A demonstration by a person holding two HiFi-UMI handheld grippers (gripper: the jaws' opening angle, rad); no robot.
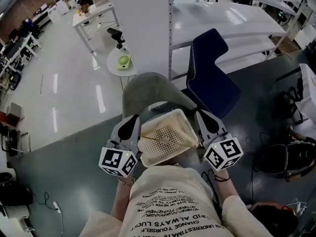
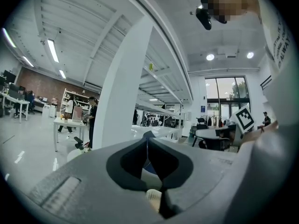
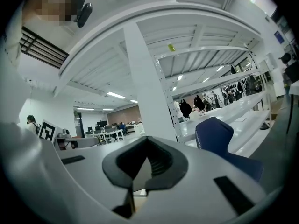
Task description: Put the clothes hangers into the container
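Both sets of jaws are pressed together here. Our left gripper (image 1: 132, 125) and right gripper (image 1: 205, 122) flank the cream perforated plastic basket (image 1: 153, 159), which sits right between them, with a thin pale rod (image 1: 163, 138) lying inside.

Grey chair (image 1: 148, 90) on dark floor (image 1: 74, 154), cream perforated basket (image 1: 168, 127) over its seat.

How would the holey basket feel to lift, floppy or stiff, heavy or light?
Probably stiff: the basket holds its boxy shape between the left gripper and right gripper. Likely light, since its bottom is full of holes. It might tip if one side were let go.
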